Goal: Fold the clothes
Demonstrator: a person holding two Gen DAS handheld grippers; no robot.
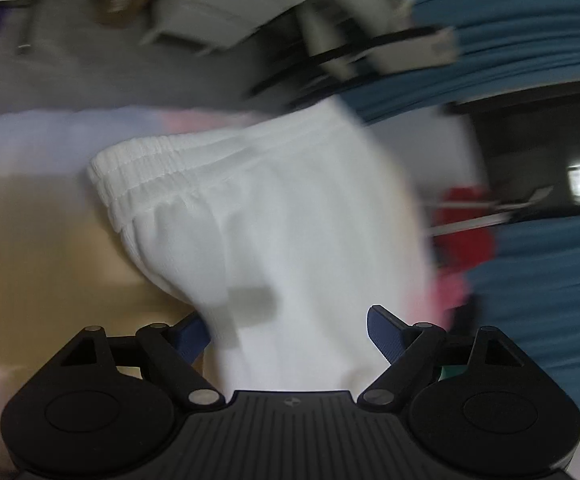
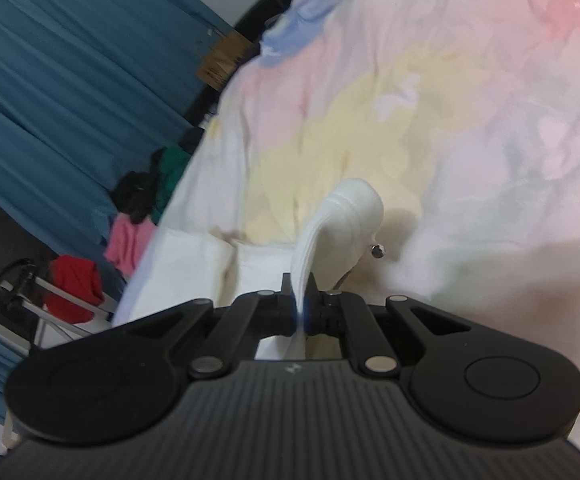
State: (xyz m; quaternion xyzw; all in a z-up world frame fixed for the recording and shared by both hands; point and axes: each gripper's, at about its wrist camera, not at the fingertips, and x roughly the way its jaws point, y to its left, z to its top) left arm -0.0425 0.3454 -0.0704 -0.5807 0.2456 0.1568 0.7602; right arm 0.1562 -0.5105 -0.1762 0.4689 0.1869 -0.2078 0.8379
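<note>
A white garment (image 1: 265, 208) with a ribbed elastic waistband hangs lifted in front of my left gripper (image 1: 285, 332). The left jaws stand wide apart, with the cloth draped between the blue fingertips (image 1: 384, 330). In the right wrist view my right gripper (image 2: 300, 312) is shut on a fold of the same white garment (image 2: 350, 216), which rises from the jaws and curls over. A small metal drawstring tip (image 2: 378, 251) hangs from it. More white cloth (image 2: 193, 264) lies on the bed below.
A pastel patterned bedsheet (image 2: 430, 92) covers the bed. Blue curtains (image 2: 49, 80) hang at the left. Red (image 2: 73, 280), pink (image 2: 127, 240) and dark clothes hang on a rack beside the bed. A cardboard box (image 2: 223, 62) stands behind.
</note>
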